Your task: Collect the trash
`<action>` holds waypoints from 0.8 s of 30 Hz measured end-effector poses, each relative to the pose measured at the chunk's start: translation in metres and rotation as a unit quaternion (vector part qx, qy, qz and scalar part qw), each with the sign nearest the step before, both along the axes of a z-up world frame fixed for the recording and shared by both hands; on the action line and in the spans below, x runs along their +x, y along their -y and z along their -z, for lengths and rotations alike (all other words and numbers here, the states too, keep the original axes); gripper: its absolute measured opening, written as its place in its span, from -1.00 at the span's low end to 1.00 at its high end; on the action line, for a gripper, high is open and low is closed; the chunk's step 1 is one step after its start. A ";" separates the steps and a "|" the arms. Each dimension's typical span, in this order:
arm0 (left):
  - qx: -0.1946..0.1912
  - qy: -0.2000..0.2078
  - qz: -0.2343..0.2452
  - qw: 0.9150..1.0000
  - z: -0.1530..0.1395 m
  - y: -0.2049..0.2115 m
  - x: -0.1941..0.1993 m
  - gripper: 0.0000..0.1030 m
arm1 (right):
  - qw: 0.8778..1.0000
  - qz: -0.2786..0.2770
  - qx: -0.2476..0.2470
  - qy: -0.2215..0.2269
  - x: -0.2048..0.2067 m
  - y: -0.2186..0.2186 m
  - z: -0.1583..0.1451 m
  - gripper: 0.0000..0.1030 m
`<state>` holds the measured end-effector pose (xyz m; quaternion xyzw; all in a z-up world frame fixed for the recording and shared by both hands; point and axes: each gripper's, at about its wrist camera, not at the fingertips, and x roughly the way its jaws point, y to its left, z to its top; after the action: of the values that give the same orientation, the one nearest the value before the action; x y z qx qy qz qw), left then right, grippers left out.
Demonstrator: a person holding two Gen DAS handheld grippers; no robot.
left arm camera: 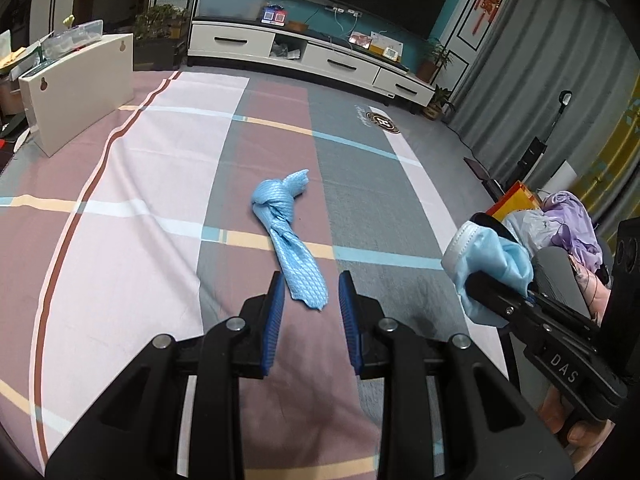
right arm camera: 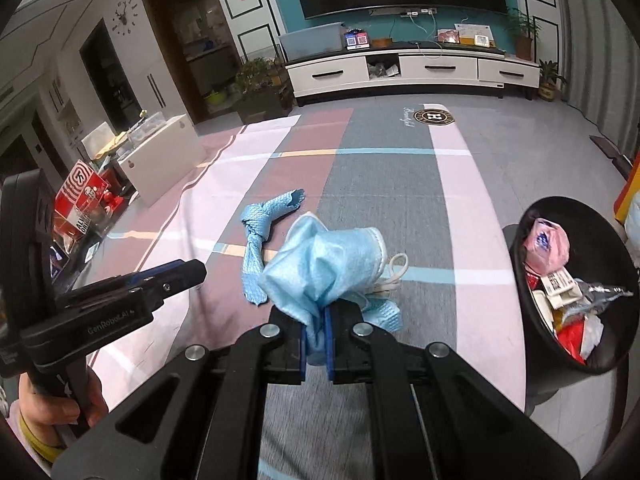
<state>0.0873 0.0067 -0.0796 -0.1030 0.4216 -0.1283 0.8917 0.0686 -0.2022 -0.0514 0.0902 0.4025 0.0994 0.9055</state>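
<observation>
A crumpled light-blue face mask (right arm camera: 332,264) with white ear loops is clamped between the blue pads of my right gripper (right arm camera: 316,320), which is shut on it and held above the striped sheet. In the left wrist view the mask (left arm camera: 504,256) and the right gripper (left arm camera: 484,250) show at the right edge. A knotted light-blue cloth (left arm camera: 288,232) lies on the sheet; its near end sits just ahead of my left gripper (left arm camera: 312,292). That gripper stands open by a narrow gap with nothing between its pads. A black bin (right arm camera: 600,232) holding several wrappers stands at the right.
A white board (left arm camera: 80,92) stands on the sheet's far left edge. A red box (right arm camera: 80,200) sits beside it. A white TV cabinet (left arm camera: 312,56) lines the far wall. Bags and lilac clothes (left arm camera: 568,220) are piled at the right.
</observation>
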 end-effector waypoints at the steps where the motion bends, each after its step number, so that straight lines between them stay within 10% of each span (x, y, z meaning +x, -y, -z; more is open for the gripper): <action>1: -0.001 0.002 0.000 1.000 -0.002 0.000 -0.003 -0.44 | 1.000 0.003 0.002 0.002 -0.003 0.001 -0.002 -0.85; 10: -0.013 0.013 0.011 1.000 -0.014 -0.002 -0.015 -0.60 | 1.000 0.007 0.017 0.007 -0.018 0.010 -0.004 -0.85; 11: -0.009 0.012 0.008 1.000 -0.012 -0.001 -0.009 -0.49 | 1.000 0.007 0.019 0.006 -0.018 0.011 -0.004 -0.85; 13: -0.004 0.013 -0.004 1.000 -0.010 0.000 0.006 0.52 | 1.000 0.007 0.021 0.006 -0.019 0.011 -0.004 -0.85; 14: -0.001 0.017 -0.007 1.000 -0.008 0.002 0.015 0.59 | 1.000 0.007 0.022 0.007 -0.019 0.012 -0.004 -0.85; 24: 0.068 -0.051 -0.033 0.996 0.045 0.017 0.108 -0.02 | 0.999 0.011 0.030 -0.008 -0.013 0.022 0.007 -0.85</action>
<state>0.1952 -0.0102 -0.1246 -0.0627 0.4710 -0.0650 0.8775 0.0558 -0.2247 -0.0587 0.1224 0.4053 0.1011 0.9003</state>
